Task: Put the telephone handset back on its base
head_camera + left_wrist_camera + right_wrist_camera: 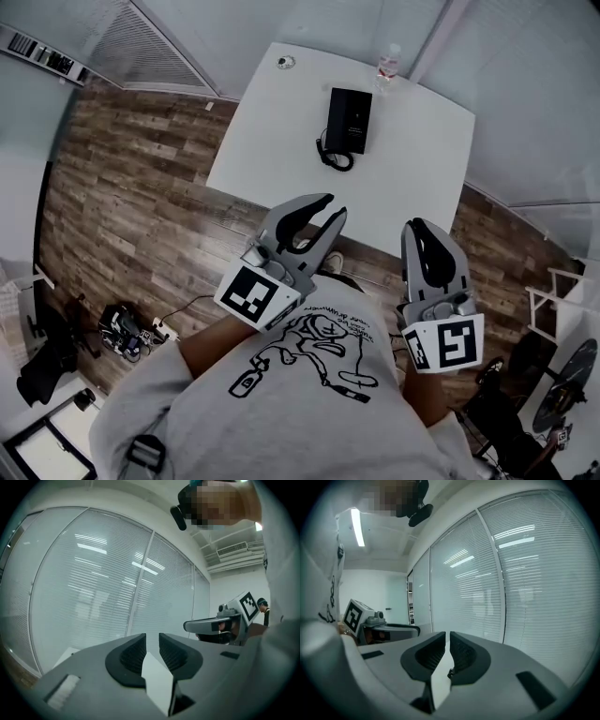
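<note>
A white table [272, 150] stands on a brown wood floor [141, 187], and a black telephone [350, 120] lies on it with its curly cord [335, 156] bunched at the near corner. A clear bottle [387, 66] stands just past the phone by the far edge, and a small round thing [286, 62] sits near the far left corner. The left gripper [334, 206] and the right gripper [419, 227] are held up side by side close to the person's grey shirt [309, 403], well away from the phone, the left jaws a little apart, the right jaws together, and both hold nothing.
</note>
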